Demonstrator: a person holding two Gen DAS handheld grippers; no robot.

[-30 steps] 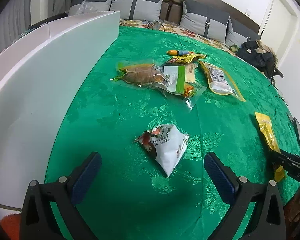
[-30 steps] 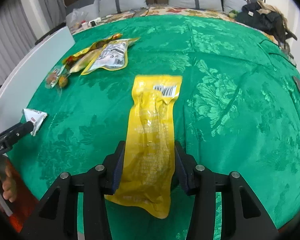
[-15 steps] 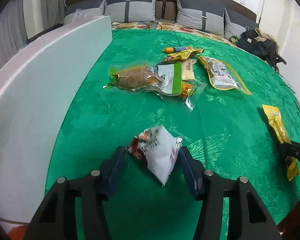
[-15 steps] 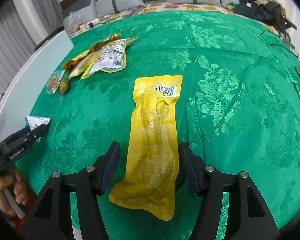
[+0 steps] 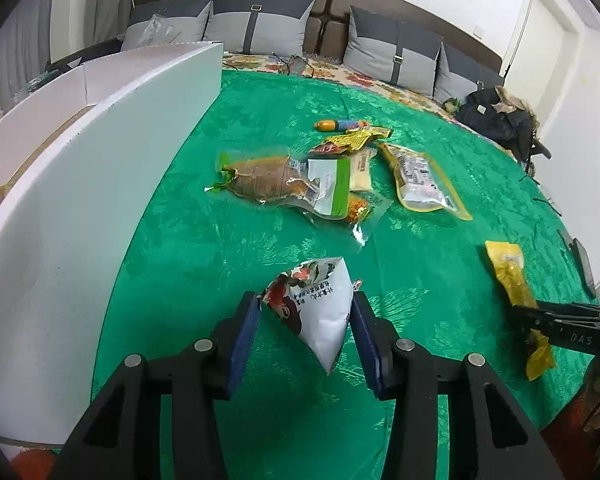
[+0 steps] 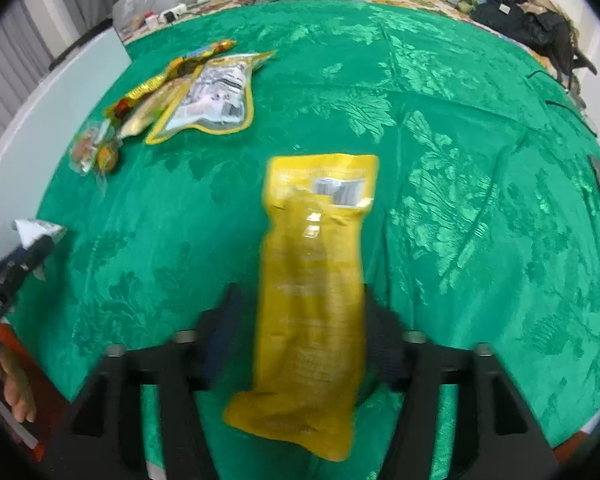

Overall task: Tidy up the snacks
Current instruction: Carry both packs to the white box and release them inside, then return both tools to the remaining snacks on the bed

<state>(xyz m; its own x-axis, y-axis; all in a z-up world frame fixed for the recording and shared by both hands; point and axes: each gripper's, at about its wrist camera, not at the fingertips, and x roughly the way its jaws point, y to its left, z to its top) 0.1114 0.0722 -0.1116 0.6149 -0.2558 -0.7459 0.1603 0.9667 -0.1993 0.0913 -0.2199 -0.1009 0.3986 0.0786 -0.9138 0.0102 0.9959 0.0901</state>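
The long yellow packet (image 6: pixel 314 280) lies flat on the green tablecloth (image 6: pixel 460 128) with its long axis running from 6 toward 12 o'clock in the right wrist view, barcode end at 12. The right gripper (image 6: pixel 300 340) straddles its near half, jaws closing, blue pads touching or just beside the packet's two long edges; motion blur hides whether they press. In the left wrist view the left gripper (image 5: pixel 305 332) is closing too, its pads against the sides of a white triangular snack bag (image 5: pixel 316 312), whose pointed tip aims toward 6 o'clock and whose broad printed end lies toward 12. A white box wall (image 5: pixel 100 184) rises at 9 o'clock, close beside the left fingers. At 12 o'clock, well apart from both packets, sits a loose heap: a clear vacuum pack of brown food (image 5: pixel 268 178), a yellow-edged pouch (image 5: pixel 424 184), a small orange bottle (image 5: pixel 340 124). Nothing lies between the heap and the grippers.
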